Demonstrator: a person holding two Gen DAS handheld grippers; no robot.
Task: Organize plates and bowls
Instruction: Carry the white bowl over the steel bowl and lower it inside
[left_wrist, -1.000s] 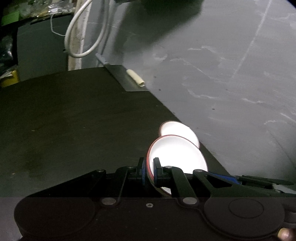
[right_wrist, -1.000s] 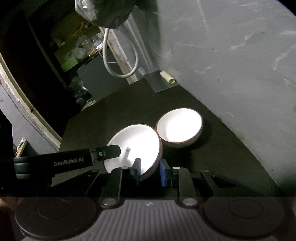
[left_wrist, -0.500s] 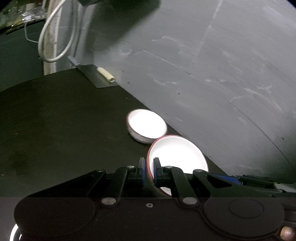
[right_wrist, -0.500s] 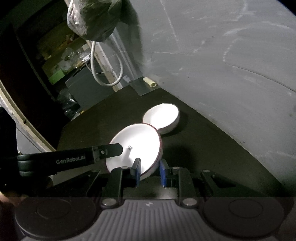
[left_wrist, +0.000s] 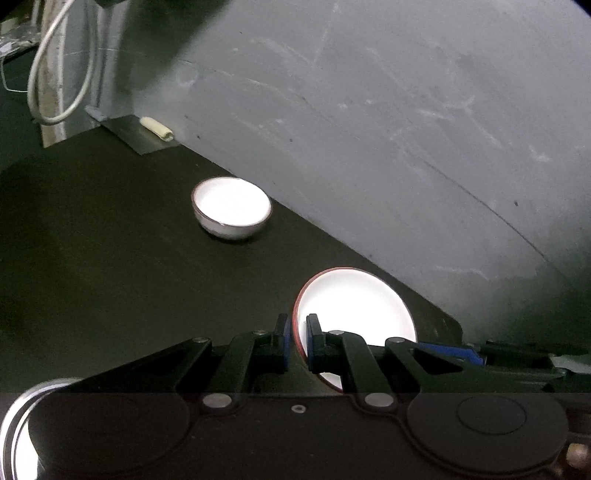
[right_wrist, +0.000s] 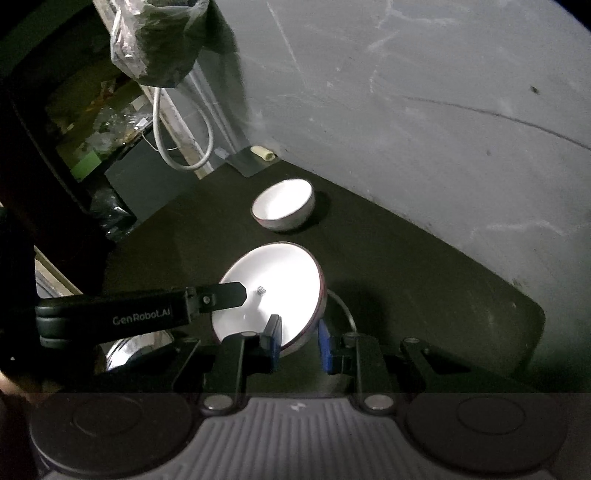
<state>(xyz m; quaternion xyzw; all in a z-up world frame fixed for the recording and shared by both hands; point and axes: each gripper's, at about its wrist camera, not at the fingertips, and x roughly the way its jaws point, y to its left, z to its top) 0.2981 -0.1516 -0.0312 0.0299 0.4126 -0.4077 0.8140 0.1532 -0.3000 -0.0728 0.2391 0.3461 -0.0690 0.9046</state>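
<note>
A white bowl with a red rim (left_wrist: 356, 314) is held tilted above the dark table. My left gripper (left_wrist: 297, 345) is shut on its left rim. In the right wrist view the same bowl (right_wrist: 273, 295) sits between the fingers of my right gripper (right_wrist: 298, 345), whose jaws stand apart around its rim, not pressing it. The left gripper's arm reaches in from the left there. A second white bowl (left_wrist: 232, 207) stands upright on the table near the wall; it also shows in the right wrist view (right_wrist: 283, 204).
A grey wall (left_wrist: 406, 129) runs diagonally along the table's far edge. A shiny metal dish (right_wrist: 138, 347) lies at the near left. A small metal sheet with a cream roll (left_wrist: 157, 127) and a white cable loop (left_wrist: 55, 74) are at the far corner.
Both grippers have pulled back with the held bowl, away from the second bowl, which now stands farther off. My right gripper's jaws have widened around the rim.
</note>
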